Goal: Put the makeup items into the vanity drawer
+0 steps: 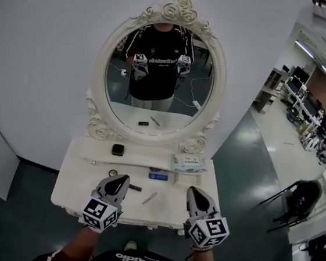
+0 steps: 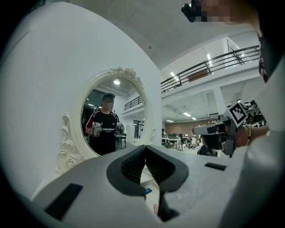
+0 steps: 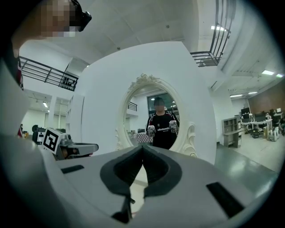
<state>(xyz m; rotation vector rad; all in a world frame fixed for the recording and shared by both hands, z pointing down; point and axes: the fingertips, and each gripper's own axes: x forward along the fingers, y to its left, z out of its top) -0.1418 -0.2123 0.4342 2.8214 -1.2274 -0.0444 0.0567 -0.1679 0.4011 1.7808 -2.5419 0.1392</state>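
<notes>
The left gripper (image 1: 121,181) and right gripper (image 1: 194,191) hang over the vanity's (image 1: 69,187) front edge, jaws pressed together and empty, I'd guess because the drawer underneath has to be opened first. The makeup lies on top between them: a pale stick (image 1: 149,198) running diagonally, far end pointing right, and a dark pencil (image 1: 135,187) lying crosswise.
</notes>
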